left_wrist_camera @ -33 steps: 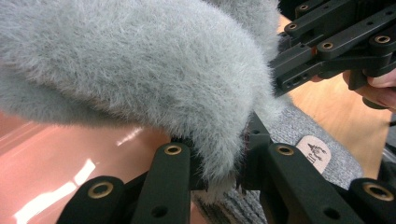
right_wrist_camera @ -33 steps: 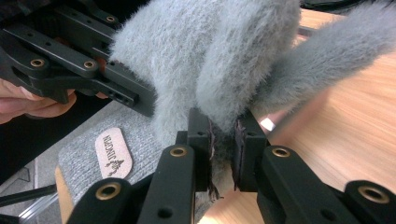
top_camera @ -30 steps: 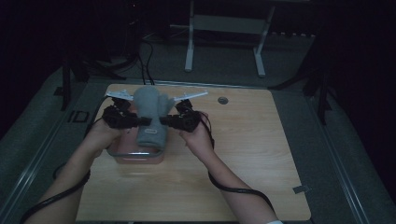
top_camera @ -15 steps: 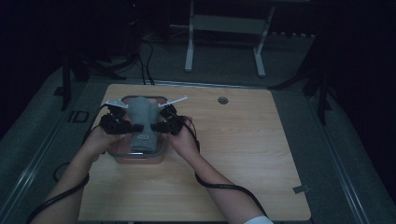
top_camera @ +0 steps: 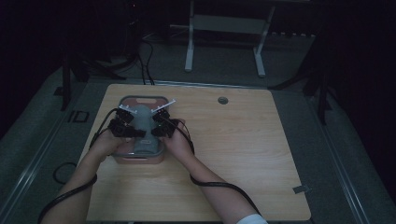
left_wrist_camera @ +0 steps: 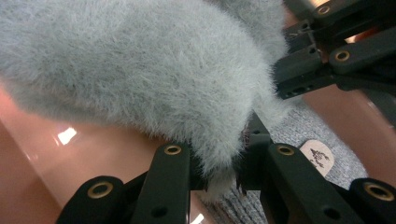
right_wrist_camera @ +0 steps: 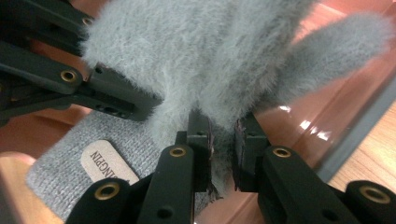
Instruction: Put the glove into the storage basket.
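A: Where's the fuzzy grey garment (top_camera: 141, 128) rn?

B: Over the pink tray (top_camera: 140, 158) at the table's (top_camera: 243, 154) left side, hanging between both tools. Left gripper (left_wrist_camera: 223, 169) is clamped on a tuft of its edge, right gripper (right_wrist_camera: 222, 150) likewise pinched on the fur. Underneath lies a grey knit piece (right_wrist_camera: 70, 177) w/ a small oval label (right_wrist_camera: 106, 164), already in the tray.

A: What could go wrong imo?

B: Both bites look thin, mostly pile, not much fabric. If the hands pull apart or lift fast, a tuft could slip out and one side drops, prob bunching against the tray wall.

A: Anything else?

B: The two tools sit v close, linkages almost touching in both gripper views. They could knock each other. Also the fur may snag the jaw pads on release and drag the garment back out.
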